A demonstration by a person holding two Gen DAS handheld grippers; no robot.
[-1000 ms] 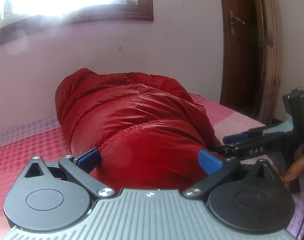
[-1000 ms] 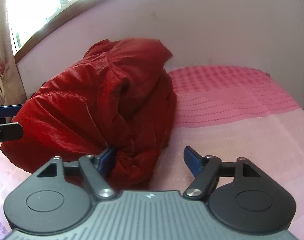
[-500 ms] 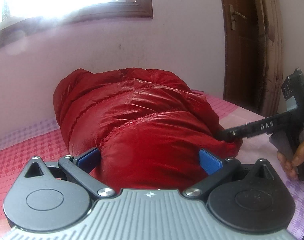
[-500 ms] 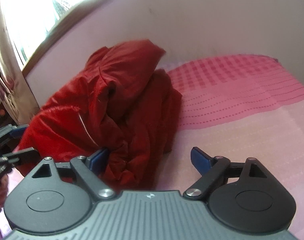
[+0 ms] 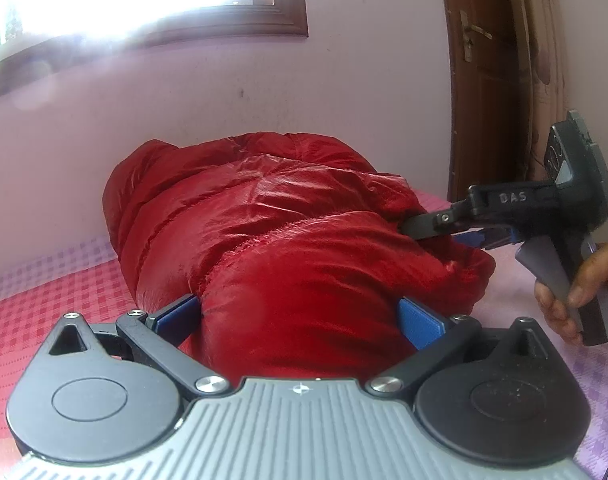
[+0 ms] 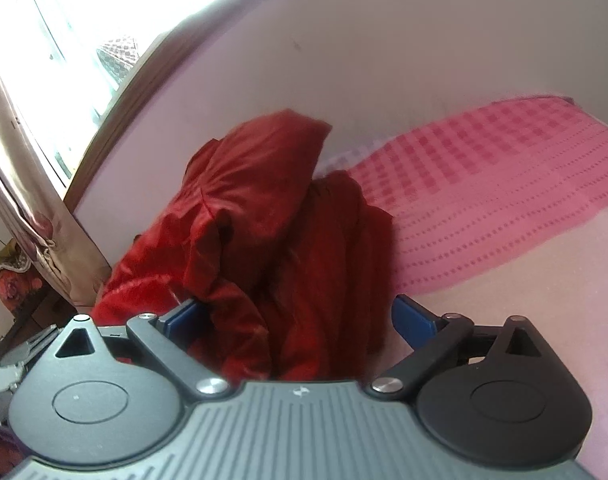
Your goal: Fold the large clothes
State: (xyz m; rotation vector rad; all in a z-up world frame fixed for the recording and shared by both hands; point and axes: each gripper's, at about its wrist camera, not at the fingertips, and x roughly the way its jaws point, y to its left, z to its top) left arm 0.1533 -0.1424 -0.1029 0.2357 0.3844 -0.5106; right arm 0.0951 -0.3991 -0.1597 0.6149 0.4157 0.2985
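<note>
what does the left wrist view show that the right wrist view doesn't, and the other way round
Only the left wrist view shows the wooden door, the right claw from outside pushing into the jacket's side, and the hand holding it. Only the right wrist view shows the curtain by the window and the far stretch of the pink checked bedspread. Both share the red puffer jacket heaped on the bed, the pale wall and a bright window; each claw is open with jacket fabric between its blue pads.

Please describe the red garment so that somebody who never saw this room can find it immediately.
Find the bed with the pink checked cover against the pale wall. On it lies a puffy, shiny red quilted jacket, bundled in a heap. It is the only glossy, deep red thing there.
</note>
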